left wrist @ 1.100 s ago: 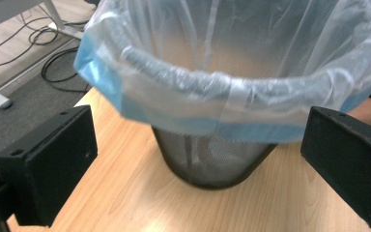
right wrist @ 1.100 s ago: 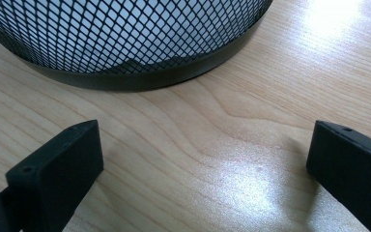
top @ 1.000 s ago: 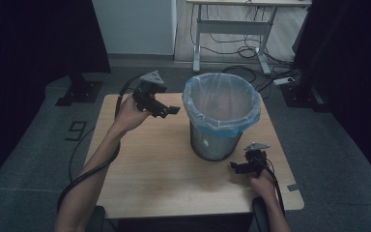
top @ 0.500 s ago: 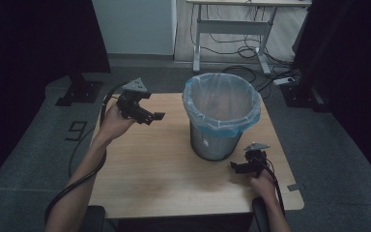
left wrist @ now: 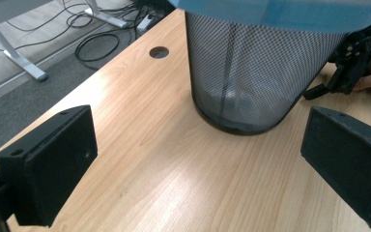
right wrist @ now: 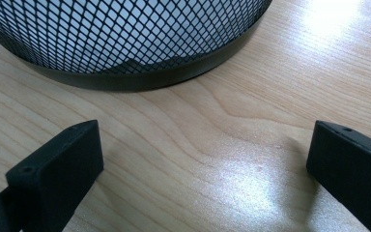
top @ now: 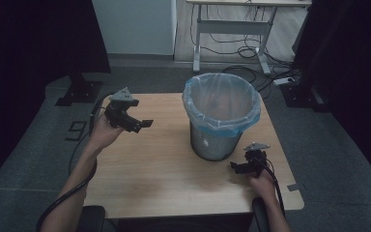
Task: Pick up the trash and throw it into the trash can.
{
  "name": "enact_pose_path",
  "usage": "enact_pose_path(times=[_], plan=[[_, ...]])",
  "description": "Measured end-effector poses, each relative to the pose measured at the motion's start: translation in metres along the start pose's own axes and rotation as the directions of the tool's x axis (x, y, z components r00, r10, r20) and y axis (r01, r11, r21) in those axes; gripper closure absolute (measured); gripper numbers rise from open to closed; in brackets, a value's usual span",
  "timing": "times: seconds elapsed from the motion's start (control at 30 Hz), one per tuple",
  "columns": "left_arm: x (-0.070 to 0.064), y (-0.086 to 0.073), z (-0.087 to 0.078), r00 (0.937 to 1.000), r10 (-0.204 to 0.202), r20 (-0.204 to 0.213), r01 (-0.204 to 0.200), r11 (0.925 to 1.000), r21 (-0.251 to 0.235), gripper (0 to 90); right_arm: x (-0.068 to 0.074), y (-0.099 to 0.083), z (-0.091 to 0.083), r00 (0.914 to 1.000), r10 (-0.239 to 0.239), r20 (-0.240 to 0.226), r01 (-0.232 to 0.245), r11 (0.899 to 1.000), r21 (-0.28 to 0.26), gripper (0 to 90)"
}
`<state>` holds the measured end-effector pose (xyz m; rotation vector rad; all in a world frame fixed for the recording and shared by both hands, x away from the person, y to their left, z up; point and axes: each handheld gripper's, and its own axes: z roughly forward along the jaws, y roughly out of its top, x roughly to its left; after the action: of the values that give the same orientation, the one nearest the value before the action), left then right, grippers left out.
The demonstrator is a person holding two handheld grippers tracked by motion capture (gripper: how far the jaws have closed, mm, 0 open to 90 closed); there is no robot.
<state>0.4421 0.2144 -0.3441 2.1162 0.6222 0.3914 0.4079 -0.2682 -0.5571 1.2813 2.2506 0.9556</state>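
Note:
A black mesh bin [top: 221, 140] lined with a blue-rimmed clear bag [top: 221, 99] stands upright on the wooden table [top: 164, 169], right of centre. My left gripper [top: 142, 124] is held above the table's left part, open and empty, pointing at the bin [left wrist: 251, 82]. In the left gripper view its jaws stand wide apart [left wrist: 198, 159]. My right gripper [top: 237, 167] rests low by the bin's front right foot, open, nothing between its jaws [right wrist: 203, 169]. The bin's base [right wrist: 125, 43] lies just ahead of it. From the left gripper view, the right gripper [left wrist: 348, 72] appears beside the bin.
A round cable hole [left wrist: 159, 51] sits in the table behind the bin. Beyond the table stand a white-legged desk [top: 246, 19] and loose floor cables [top: 251, 53]. A dark stand base [top: 79, 89] is on the floor at back left.
My left gripper has drifted left and nearer the person, away from the bin, still open. The right gripper and the bin have not moved.

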Motion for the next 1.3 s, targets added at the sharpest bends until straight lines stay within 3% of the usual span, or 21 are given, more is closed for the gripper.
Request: enact_pose_path(times=[0.47,1.3], plan=[[-0.003,-0.039,0.006,0.9997,-0.017,-0.015,0.017,0.9998,0.009,0.0,0.000,0.000,0.000,1.0000,0.002,0.001,-0.002,1.000,0.000,0.0],[-0.015,-0.109,0.034,0.9969,-0.078,0.009,0.078,0.9970,0.003,0.0,0.000,0.000,0.000,1.0000,0.002,0.000,-0.002,1.000,0.001,0.0]])
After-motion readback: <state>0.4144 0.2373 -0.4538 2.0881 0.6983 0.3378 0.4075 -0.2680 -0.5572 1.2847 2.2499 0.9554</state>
